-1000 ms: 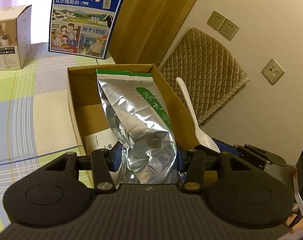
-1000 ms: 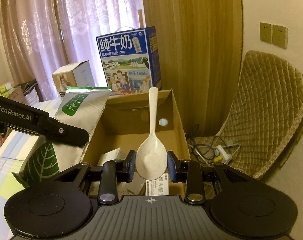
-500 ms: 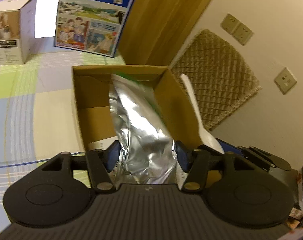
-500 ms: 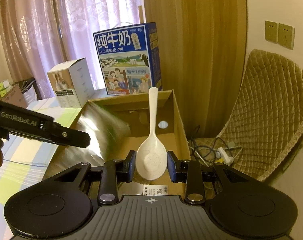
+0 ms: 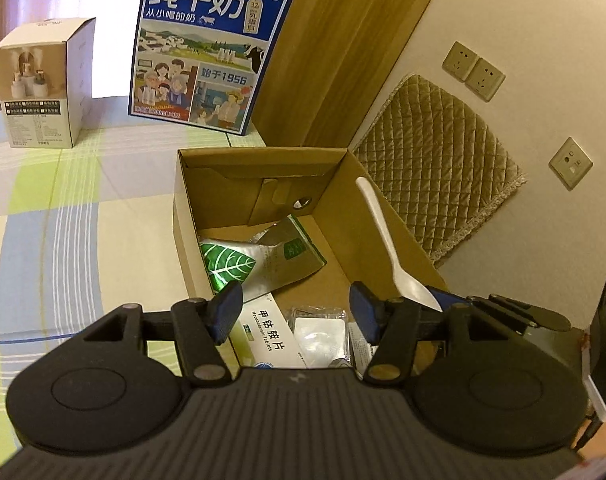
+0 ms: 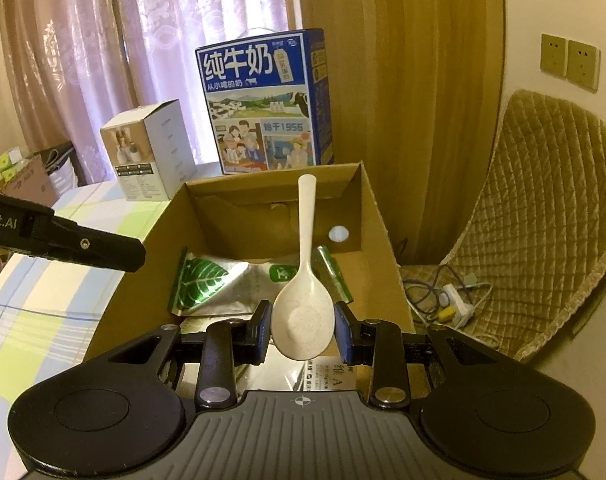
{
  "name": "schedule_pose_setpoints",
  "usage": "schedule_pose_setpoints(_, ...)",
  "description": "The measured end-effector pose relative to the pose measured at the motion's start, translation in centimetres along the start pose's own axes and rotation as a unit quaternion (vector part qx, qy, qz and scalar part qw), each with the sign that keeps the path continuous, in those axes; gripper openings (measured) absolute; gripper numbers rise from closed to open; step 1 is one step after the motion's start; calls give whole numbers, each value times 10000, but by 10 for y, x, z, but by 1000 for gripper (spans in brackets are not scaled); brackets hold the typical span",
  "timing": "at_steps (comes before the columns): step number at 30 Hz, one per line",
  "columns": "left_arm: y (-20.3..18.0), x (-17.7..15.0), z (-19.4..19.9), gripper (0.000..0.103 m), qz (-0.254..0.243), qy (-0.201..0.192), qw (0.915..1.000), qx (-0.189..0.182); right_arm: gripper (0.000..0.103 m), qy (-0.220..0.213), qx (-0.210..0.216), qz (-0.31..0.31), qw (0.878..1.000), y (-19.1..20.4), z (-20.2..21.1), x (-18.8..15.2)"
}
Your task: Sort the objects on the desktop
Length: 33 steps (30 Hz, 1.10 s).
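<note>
Right tool (image 6: 303,330) clamped on white spoon (image 6: 304,296) | left tool (image 5: 293,312) parted, empty, just opened | milk carton (image 5: 207,54) "纯牛奶", "1956" | tablet box (image 5: 269,338) "甲钴胺片" in cardboard box (image 5: 185,216)

sheer curtains (image 6: 103,40), wood panel (image 6: 399,80), perhaps a quilted chair (image 6: 543,208).

Left gripper (image 5: 293,314): matte black body with a ribbed grey top plate, 2 round raised discs at lower left and lower right of the frame, 2 silver screws on the linkage arms, and 2 blue pads (image 5: 225,308). Right gripper (image 6: 302,330): same black build, ribbed plate with a small crosshair mark, 2 silver screws. White lettering ending "bot.AI" appears at the left edge.
</note>
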<state>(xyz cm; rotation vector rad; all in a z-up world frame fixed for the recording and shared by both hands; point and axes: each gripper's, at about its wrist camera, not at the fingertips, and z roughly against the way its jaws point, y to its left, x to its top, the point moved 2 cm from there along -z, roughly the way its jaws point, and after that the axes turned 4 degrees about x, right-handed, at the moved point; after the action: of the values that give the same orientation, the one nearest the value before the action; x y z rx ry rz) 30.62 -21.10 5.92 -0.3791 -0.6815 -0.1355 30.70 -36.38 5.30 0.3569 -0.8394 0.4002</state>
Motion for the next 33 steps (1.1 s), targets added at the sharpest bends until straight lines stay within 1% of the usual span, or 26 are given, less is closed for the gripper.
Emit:
schedule_pose_setpoints(6, 1, -3, 2, 54, -65, -6, 10000, -11, 30, 16, 54, -8, 10000, 7, -5, 4)
schedule_pose_setpoints(10, 4, -4, 3, 55, -44, -22, 10000, 1, 31, -12, 168, -265, 9995, 6, -9, 10)
schedule_pose_setpoints(11, 5, -4, 4, 55, -39, -26, 10000, 1, 36, -26, 165, -294, 9994, 6, -9, 11)
schedule_pose_setpoints(12, 6, -4, 5, 56, -43, -34, 10000, 8, 57, -23, 146, -329, 9994, 5, -9, 12)
schedule_pose_setpoints(13, 6, -4, 6, 58, -57, -44, 10000, 28, 67, -43, 150, -354, 9993, 4, -7, 12)
schedule_pose_setpoints(18, 8, -8, 13, 59, -159, -55, 9998, 138, 67, -11, 23, -201, 9998, 3, 7, 2)
schedule_pose_setpoints(21, 9, -13, 17, 64, -133, -76, 9998, 154, 67, 35, 19, -251, 9997, 1, 16, -6)
schedule_pose_setpoints(22, 8, -16, 19, 68, -136, -83, 9997, 158, 67, 36, 17, -266, 9996, 1, 21, -8)
schedule_pose_setpoints(24, 5, -21, 24, 71, -170, -94, 9997, 153, 67, 63, 27, -293, 9995, 1, 28, -11)
schedule_pose_setpoints(26, 2, -27, 30, 78, -191, -125, 9996, 173, 68, 93, 41, -257, 9996, 4, 35, -14)
schedule_pose_setpoints(29, -2, -35, 43, 85, -185, -208, 9993, 233, 69, 101, 62, -217, 9997, 9, 48, -15)
schedule_pose_setpoints(30, -3, -37, 47, 86, -173, -234, 9992, 264, 71, 106, 71, -204, 9997, 11, 52, -15)
schedule_pose_setpoints(33, -7, -48, 61, 96, -186, -340, 9986, 362, 78, 193, 113, -134, 9997, 18, 64, -17)
